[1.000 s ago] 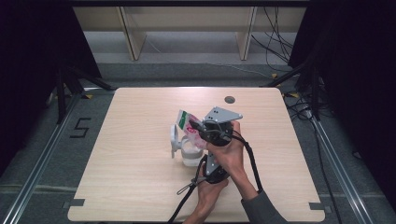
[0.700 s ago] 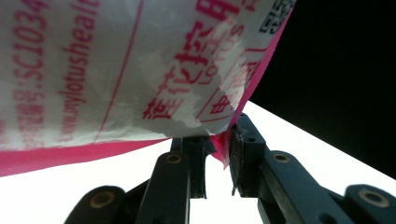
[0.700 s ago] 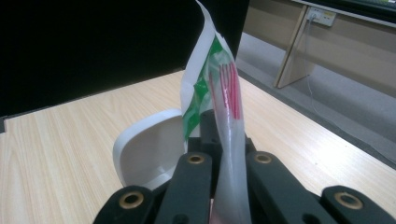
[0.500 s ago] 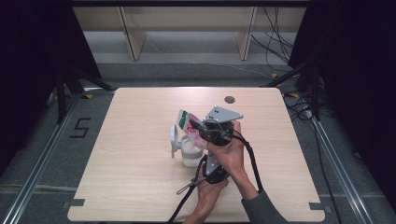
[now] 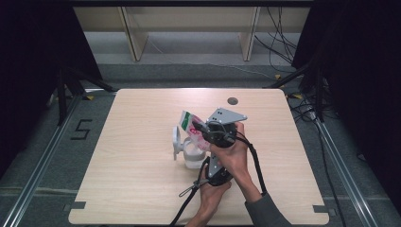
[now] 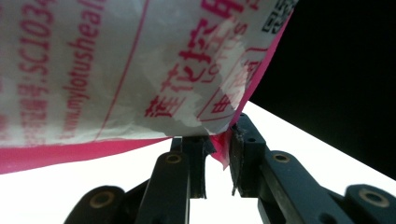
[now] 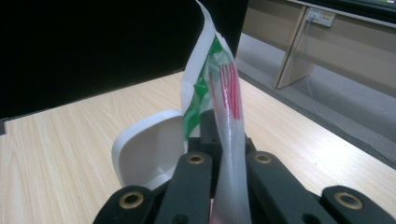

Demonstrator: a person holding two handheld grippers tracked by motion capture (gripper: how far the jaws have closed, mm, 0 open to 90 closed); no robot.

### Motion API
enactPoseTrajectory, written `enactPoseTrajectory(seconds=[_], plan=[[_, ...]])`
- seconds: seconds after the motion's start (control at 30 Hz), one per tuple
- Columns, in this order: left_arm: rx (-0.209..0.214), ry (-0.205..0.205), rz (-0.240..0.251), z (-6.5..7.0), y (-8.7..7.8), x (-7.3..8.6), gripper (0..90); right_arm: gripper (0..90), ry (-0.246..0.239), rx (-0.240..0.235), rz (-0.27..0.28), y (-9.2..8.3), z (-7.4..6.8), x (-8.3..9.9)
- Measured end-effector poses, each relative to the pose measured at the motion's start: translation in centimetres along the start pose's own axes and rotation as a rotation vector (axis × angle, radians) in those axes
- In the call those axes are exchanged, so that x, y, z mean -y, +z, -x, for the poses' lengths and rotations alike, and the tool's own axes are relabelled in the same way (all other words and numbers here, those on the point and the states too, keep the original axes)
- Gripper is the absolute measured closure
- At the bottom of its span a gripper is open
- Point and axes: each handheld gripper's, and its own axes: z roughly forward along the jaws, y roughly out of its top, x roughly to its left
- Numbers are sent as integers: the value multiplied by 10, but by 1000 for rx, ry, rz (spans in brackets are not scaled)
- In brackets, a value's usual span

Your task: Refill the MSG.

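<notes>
A white packet with pink and green print hangs tilted over a small white container whose flip lid stands open. My right gripper, with the grey plate on top, is shut on the packet's upper edge; the open lid lies just beyond its jaws. Below it, my left gripper points up at the packet. In the left gripper view the packet looms overhead, and its crumpled pink bottom corner sits pinched between the left gripper's jaws.
The wooden table has a round hole near its far edge. Black cables trail from the grippers over the front edge. Beyond the table stand shelf legs and floor cables; dark curtains flank both sides.
</notes>
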Motion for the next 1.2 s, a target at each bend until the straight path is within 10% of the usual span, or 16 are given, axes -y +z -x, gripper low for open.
enactPoseTrajectory(seconds=[1.2], plan=[[-3,-12,6,1,0,2,771,900,-30,10,-16,5,-4,1]])
